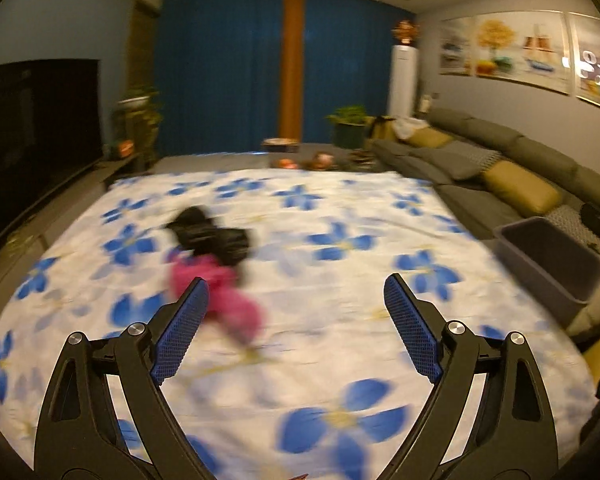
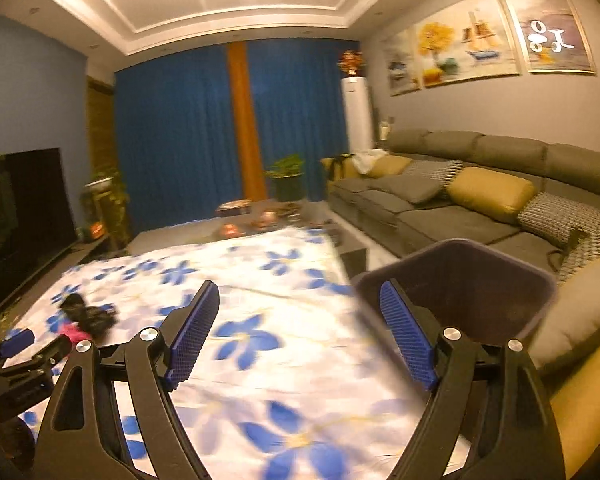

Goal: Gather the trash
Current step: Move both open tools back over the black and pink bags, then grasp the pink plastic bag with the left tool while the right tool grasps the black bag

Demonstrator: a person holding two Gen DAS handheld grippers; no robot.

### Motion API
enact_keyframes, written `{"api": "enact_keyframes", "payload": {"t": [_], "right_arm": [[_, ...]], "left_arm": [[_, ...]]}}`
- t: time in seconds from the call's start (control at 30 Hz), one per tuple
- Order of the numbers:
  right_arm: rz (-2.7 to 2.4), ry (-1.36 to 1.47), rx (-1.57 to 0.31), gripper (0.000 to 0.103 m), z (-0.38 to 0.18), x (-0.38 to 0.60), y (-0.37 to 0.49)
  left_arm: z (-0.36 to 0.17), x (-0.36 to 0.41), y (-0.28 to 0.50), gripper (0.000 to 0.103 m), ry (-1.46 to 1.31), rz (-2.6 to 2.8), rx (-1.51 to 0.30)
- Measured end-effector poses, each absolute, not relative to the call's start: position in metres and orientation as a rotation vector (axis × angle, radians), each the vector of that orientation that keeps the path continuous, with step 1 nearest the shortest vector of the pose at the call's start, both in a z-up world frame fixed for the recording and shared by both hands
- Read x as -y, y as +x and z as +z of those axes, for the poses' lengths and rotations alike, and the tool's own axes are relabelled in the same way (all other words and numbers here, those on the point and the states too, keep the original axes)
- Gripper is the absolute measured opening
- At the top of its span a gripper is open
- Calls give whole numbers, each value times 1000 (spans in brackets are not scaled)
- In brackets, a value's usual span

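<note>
on the flowered sheet, far left, lie pink and black scraps; i'm in the approach, both grippers wide open, empty. next: close in, then bin at right.

– What covers the table?
– A soft, matt floral cloth
– And the bin?
– Smooth grey plastic; the gripper pads are rough blue mesh on black plastic arms
</note>
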State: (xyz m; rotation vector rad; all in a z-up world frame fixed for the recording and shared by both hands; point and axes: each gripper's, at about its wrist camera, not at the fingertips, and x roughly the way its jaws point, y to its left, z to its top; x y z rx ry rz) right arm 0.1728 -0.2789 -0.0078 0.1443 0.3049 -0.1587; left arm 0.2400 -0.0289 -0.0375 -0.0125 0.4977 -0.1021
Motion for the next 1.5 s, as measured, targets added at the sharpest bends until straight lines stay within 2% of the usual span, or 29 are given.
{"api": "enact_keyframes", "payload": {"t": [0.27, 0.5, 0.77, 0.87, 0.93, 1.03, 1.2, 1.33, 1.5], "right_arm": [[-44, 108, -311, 81, -10, 207, 210], [-3, 89, -327, 81, -12, 168, 244], [23, 74, -373, 81, -25, 142, 273], [37, 62, -384, 81, -27, 135, 279], [53, 48, -390, 80, -29, 127, 283], [81, 24, -407, 80, -34, 113, 288], [122, 19, -432, 80, -40, 91, 296], [160, 6, -448, 80, -46, 72, 303], [188, -8, -491, 80, -57, 51, 317]], "left_arm": [[-49, -41, 258, 87, -56, 13, -507], [-68, -51, 300, 87, -59, -7, -587], [-91, -59, 343, 71, -96, -60, -741], [-100, -59, 353, 56, -113, -105, -800], [-104, -60, 356, 40, -138, -140, -824], [-105, -64, 354, 33, -163, -159, -822], [-92, -73, 340, 30, -162, -173, -817], [-60, -99, 320, 30, -190, -115, -686], [-54, -132, 316, 30, -273, 48, -613]]}}
